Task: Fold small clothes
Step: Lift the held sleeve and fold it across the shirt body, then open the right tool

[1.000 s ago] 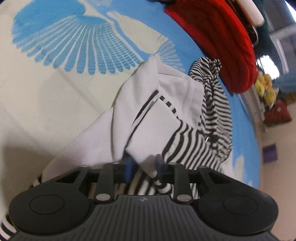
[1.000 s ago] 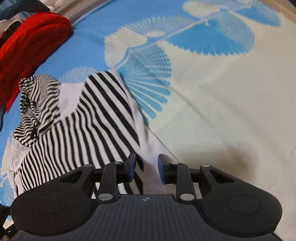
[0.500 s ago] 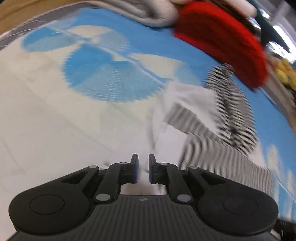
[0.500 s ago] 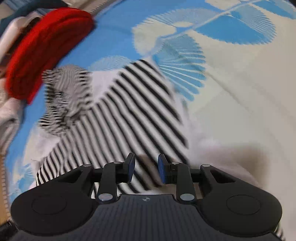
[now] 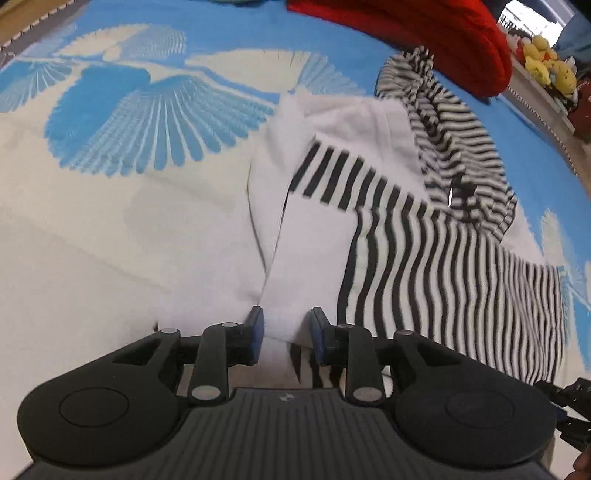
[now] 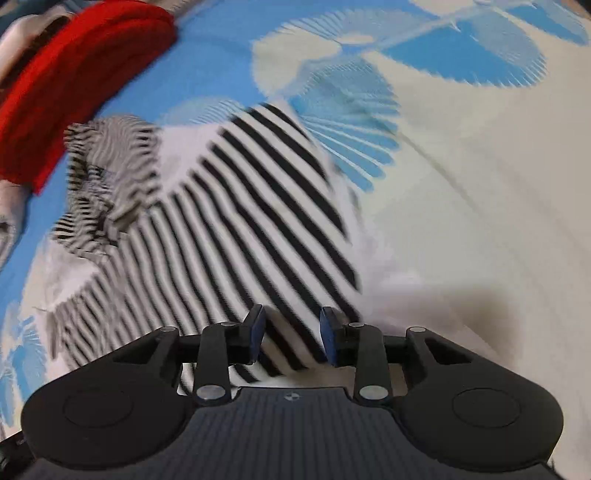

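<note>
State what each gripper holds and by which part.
Neither grips anything. The left gripper and right gripper both stand open astride the near edge of the striped garment, not closed on it.

No text, number or brand can be read in either view; each gripper body carries only a tiny pale mark, too small to make out.

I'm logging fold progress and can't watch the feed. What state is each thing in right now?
striped garment: lying on the bedspread, partly folded, white side flap turned over the stripes, hood bunched.
left gripper: open, white fabric edge between its fingers.
right gripper: open, over the striped hem.
red knit item: lying beyond the hood.
bedspread: spread flat.
</note>
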`<state>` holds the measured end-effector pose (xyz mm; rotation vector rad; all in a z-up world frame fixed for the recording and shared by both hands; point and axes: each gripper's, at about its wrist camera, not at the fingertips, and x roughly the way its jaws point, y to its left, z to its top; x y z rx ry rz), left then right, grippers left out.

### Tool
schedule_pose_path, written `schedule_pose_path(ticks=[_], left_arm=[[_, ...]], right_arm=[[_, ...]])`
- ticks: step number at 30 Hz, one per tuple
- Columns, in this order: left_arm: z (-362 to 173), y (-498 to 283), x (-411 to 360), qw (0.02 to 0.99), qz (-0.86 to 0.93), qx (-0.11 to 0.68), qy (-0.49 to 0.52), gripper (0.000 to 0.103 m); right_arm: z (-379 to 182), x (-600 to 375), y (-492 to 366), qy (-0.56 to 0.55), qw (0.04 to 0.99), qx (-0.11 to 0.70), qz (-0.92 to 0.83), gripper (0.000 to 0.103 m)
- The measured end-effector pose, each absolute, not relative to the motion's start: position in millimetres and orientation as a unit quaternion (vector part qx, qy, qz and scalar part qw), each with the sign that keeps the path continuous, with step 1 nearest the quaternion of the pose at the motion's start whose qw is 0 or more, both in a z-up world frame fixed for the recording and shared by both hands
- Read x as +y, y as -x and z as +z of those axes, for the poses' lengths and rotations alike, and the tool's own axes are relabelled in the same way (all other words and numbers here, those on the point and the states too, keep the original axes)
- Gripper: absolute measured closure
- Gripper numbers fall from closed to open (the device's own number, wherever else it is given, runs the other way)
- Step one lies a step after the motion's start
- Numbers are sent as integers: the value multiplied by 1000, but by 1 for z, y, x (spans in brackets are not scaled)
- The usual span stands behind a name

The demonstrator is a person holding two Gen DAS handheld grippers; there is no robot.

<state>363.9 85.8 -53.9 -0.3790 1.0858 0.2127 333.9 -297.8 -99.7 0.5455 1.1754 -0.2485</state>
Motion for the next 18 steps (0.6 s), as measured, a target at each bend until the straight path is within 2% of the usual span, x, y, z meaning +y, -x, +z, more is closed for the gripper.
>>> schedule_pose_path(ticks=[3, 7, 11, 18], left_arm=[[-46, -365, 87, 844, 98, 495, 182, 71], [-64, -366, 99, 810, 112, 530, 223, 71], [-56, -365, 95, 823, 114, 522, 193, 71], [-50, -366, 87, 834, 107, 514, 172, 71]], right_arm=[[-94, -296, -336, -245, 799, 537, -115, 69], [-88, -287, -338, -238, 810, 528, -93, 65], [-102, -291, -338, -263, 785, 551, -102, 65], [-84, -277, -340, -201, 823, 523, -88, 65]])
